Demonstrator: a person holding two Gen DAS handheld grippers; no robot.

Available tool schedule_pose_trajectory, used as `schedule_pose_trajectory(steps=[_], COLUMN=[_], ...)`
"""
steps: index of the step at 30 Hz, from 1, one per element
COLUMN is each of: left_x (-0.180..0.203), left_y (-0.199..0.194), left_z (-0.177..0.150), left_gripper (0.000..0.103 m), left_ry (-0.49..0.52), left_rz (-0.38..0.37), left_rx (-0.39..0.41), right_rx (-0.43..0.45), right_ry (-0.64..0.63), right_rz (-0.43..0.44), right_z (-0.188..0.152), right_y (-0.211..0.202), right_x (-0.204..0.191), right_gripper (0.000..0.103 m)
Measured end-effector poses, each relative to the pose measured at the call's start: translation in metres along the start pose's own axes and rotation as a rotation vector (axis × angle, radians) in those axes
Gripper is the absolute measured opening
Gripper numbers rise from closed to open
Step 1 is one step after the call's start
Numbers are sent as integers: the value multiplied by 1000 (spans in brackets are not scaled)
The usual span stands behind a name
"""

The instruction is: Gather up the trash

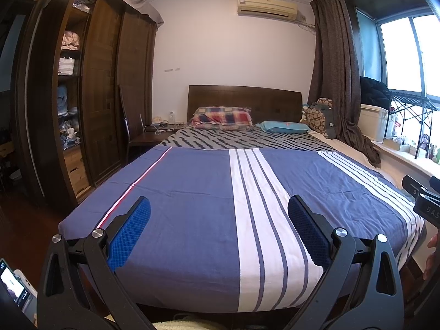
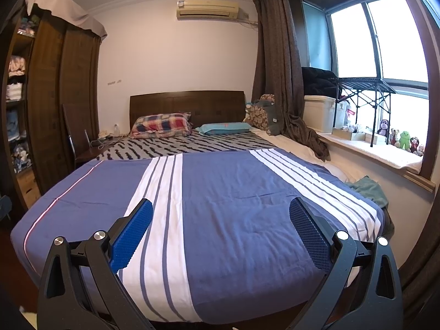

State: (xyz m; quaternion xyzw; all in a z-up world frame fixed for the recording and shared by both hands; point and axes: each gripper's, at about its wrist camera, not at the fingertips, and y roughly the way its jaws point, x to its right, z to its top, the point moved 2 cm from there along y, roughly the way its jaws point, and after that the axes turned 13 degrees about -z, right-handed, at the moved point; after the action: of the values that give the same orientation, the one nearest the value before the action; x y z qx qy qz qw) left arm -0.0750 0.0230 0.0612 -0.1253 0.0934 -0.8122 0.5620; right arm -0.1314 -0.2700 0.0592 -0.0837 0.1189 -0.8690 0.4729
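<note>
We see daylight come in through the window point(image 2: 379, 41), which is so bright it looks washed out white. The bed point(image 2: 233, 206) is lit well and looks sharp. The wardrobe point(image 1: 101, 82) side is darker. Straight lines bend near the edges, and the corners go black.

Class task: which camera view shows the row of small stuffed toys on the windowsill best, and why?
The right wrist view. The stuffed toys stand there in a clear row on the windowsill, with the green one easy to pick out. The left wrist view catches only a few toys squeezed and distorted at its right edge.
</note>
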Motion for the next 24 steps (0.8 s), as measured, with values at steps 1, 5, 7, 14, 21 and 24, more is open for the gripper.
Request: schedule_pose_trajectory(steps=[1, 5, 7, 14, 21, 24], left_x=[-1, -3, -4, -6, -5, -5], left_y=[1, 2, 3, 2, 2, 2], left_z=[0, 0, -1, 0, 0, 0], left_gripper=[95, 95, 95, 95, 95, 95], left_ry=[-1, -3, -4, -10, -7, -9], left_rz=[0, 1, 3, 8, 8, 8], left_rx=[0, 0, -1, -1, -1, -1], right_rx=[0, -1, -2, -3, -3, -5], right_ry=[0, 1, 2, -2, -1, 0], right_rz=[0, 1, 1, 7, 7, 8], right_z=[0, 0, 0, 1, 1, 1], right_y=[0, -1, -1, 0, 1, 1], right_x=[0, 0, 0, -2, -1, -1], right_gripper=[100, 100, 100, 100, 100, 100])
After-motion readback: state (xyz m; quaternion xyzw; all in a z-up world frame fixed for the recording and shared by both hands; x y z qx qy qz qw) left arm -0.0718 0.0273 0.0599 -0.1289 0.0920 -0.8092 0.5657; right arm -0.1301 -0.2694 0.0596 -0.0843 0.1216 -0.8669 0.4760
